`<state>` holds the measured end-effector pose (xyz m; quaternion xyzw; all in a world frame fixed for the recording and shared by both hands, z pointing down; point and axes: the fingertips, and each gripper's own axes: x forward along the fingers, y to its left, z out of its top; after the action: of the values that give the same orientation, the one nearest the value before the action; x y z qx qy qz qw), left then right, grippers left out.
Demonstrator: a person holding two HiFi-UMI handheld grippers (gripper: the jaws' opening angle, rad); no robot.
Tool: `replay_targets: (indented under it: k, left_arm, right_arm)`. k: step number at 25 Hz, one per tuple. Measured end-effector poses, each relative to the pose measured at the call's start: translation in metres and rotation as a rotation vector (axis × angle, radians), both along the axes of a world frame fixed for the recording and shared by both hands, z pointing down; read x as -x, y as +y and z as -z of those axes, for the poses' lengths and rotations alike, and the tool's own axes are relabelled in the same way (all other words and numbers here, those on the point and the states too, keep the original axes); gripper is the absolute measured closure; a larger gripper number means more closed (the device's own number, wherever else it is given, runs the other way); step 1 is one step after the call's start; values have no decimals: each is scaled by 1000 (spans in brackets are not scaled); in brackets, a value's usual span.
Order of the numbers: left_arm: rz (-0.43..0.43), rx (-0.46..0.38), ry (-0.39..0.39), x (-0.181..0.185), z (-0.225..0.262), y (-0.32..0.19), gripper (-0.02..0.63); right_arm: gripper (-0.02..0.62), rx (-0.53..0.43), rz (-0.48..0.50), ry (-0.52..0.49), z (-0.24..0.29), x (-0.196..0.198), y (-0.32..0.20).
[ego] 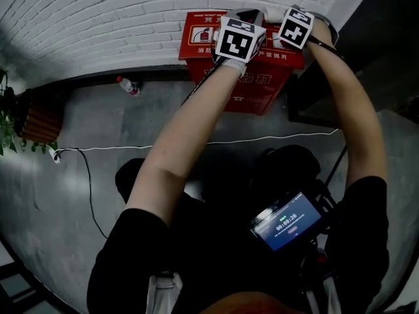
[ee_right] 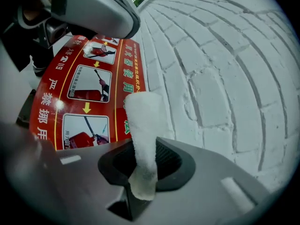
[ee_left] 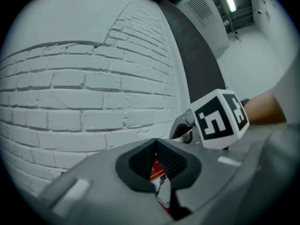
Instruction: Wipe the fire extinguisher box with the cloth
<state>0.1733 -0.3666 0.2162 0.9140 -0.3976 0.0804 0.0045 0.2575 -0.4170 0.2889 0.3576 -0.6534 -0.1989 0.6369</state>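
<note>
The red fire extinguisher box stands on the floor against the white brick wall. Both grippers hover over its top. My right gripper is shut on a white cloth, which sticks out forward over the box's printed top, close to the wall. My left gripper is shut with nothing between its jaws, and a sliver of the red box shows below them. The two grippers are side by side, the left gripper just left of the right gripper. Their marker cubes hide the jaws in the head view.
A plastic bottle lies on the grey floor left of the box. A white cable runs across the floor to a power strip near a plant. Dark furniture stands right of the box.
</note>
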Motion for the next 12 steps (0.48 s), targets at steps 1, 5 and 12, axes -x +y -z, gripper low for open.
replay_targets:
  k: [1, 5, 12]
  left_arm:
    - [3, 7, 4, 1, -1, 1, 606]
    - [11, 9, -9, 2, -1, 9, 606]
    - [16, -2, -53, 3, -4, 33, 606]
  right_arm:
    - [512, 8, 2, 2, -1, 2, 4]
    - [512, 33, 24, 6, -6, 8, 23]
    - [512, 56, 46, -23, -9, 15, 63]
